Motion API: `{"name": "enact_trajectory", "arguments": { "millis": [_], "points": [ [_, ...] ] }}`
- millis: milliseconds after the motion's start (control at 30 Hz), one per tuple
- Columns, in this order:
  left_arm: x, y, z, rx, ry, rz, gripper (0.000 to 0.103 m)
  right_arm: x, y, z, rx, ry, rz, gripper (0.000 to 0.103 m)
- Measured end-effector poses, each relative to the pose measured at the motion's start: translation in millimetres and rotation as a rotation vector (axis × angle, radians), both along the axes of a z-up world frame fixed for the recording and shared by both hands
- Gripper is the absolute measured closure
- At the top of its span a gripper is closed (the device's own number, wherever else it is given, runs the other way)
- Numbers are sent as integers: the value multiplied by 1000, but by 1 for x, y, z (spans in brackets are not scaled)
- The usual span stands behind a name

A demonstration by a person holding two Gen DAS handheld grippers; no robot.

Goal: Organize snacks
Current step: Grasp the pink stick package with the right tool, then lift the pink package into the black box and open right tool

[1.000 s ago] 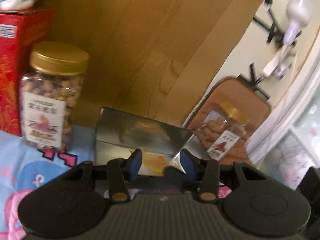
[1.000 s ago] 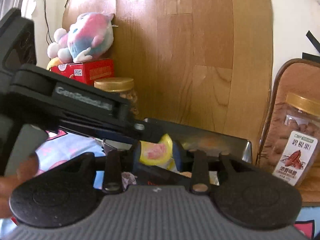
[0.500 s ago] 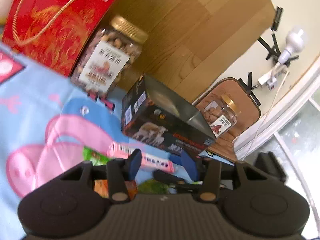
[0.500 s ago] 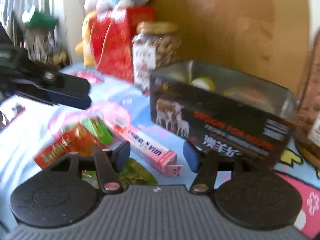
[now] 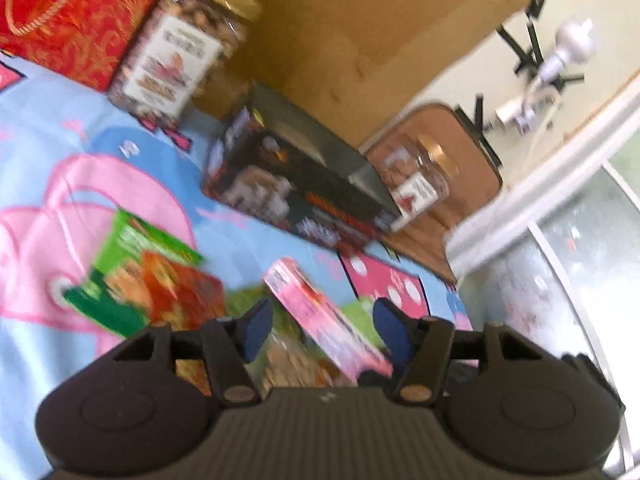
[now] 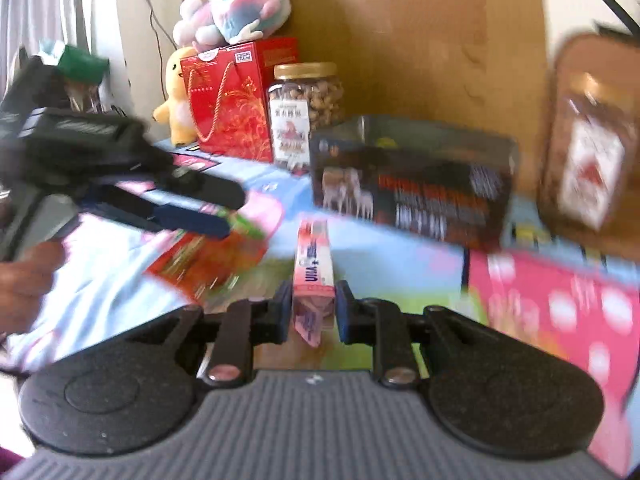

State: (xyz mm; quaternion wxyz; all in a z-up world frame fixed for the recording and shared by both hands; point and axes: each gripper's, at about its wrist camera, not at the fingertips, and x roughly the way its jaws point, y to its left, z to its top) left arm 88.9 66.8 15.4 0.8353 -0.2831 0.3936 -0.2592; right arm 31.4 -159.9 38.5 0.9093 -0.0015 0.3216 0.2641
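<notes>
A long pink snack box (image 6: pixel 313 270) lies between the fingers of my right gripper (image 6: pixel 310 312), which is shut on its near end. The same pink box (image 5: pixel 324 318) shows in the left wrist view. My left gripper (image 5: pixel 322 330) is open and empty above the loose packets: a green packet (image 5: pixel 132 256), an orange-red packet (image 5: pixel 180 296) and a darker one under them. The left gripper also shows in the right wrist view (image 6: pixel 176 208), at the left over the red packet (image 6: pixel 204 260). The open black box (image 6: pixel 412 184) stands behind, with snacks inside.
A gold-lidded nut jar (image 6: pixel 306 114), a red gift bag (image 6: pixel 236 100) and plush toys (image 6: pixel 236 12) stand at the back left against a wooden board. A second nut jar (image 6: pixel 592 160) stands right of the black box. A blue and pink cartoon cloth (image 5: pixel 52 152) covers the table.
Both grippers came back from the black box to the loose snacks. The right gripper, open half a second ago, has closed on the pink box. The left gripper dropped lower over the packets.
</notes>
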Motion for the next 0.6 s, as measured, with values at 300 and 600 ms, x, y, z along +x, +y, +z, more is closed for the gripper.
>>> {"name": "enact_trajectory", "arguments": {
  "millis": [300,600],
  "points": [
    [12,-26,9,107,-24,-5,43,-48,-23,-23,41,47,-117,67],
    [-7,-66,4,110,28,-121,43,-46,-15,-28,41,29,-96,76]
  ]
}}
